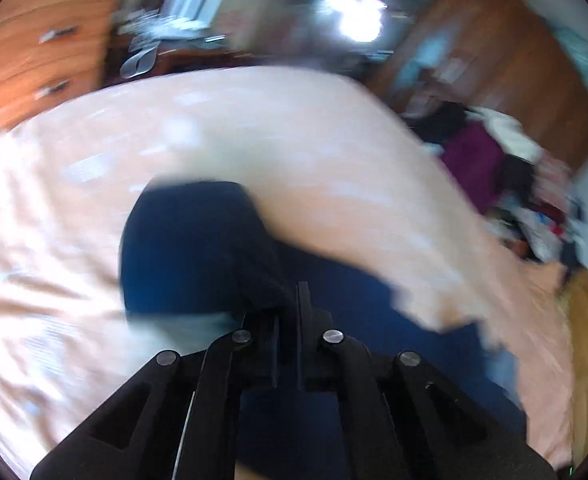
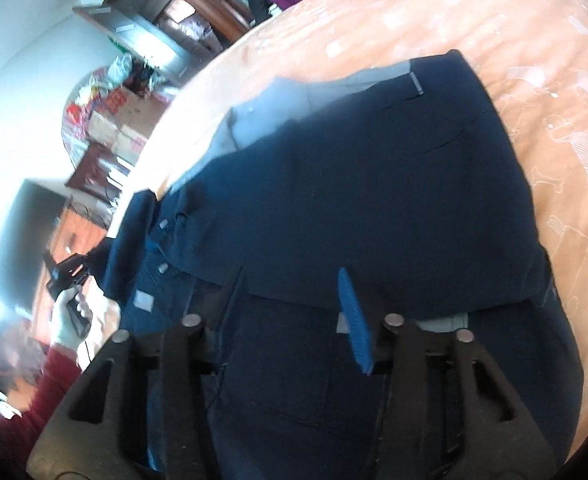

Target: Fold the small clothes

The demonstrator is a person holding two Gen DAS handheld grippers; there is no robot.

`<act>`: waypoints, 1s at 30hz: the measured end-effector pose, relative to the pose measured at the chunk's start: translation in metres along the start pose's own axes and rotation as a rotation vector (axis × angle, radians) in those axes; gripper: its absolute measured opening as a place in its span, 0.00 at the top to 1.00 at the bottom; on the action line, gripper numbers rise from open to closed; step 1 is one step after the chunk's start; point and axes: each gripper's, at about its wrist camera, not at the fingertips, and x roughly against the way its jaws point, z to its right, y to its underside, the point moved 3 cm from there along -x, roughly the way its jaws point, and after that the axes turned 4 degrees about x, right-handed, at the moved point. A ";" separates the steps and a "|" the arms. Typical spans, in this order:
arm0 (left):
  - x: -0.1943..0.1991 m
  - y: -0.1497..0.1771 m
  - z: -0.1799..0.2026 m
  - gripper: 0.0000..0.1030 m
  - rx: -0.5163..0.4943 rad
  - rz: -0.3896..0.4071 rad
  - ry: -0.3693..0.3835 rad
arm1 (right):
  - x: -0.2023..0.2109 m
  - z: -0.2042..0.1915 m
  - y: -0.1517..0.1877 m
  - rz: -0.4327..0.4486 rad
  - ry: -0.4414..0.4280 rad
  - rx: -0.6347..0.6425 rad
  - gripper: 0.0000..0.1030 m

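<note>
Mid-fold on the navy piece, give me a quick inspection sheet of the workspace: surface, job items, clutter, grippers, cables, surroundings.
Surface: bed with a peach printed sheet, lightly wrinkled.
Job's things: navy garment spread on the sheet, partly folded over itself, grey lining showing at its far edge; one corner is lifted by the left gripper.
Clutter: heap of mixed clothes at the bed's far side in the left wrist view.
Grippers: left gripper shut on navy fabric; right gripper open above the garment, holding nothing.
Cables: nothing seen for certain; views are blurred.
Surroundings: wooden drawers, dark shelving with boxes; a person's hand with a red sleeve holds the left gripper.
</note>
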 end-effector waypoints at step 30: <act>0.047 0.187 0.170 0.48 -0.417 -0.285 0.181 | 0.029 0.029 -0.021 0.015 -0.091 0.031 0.46</act>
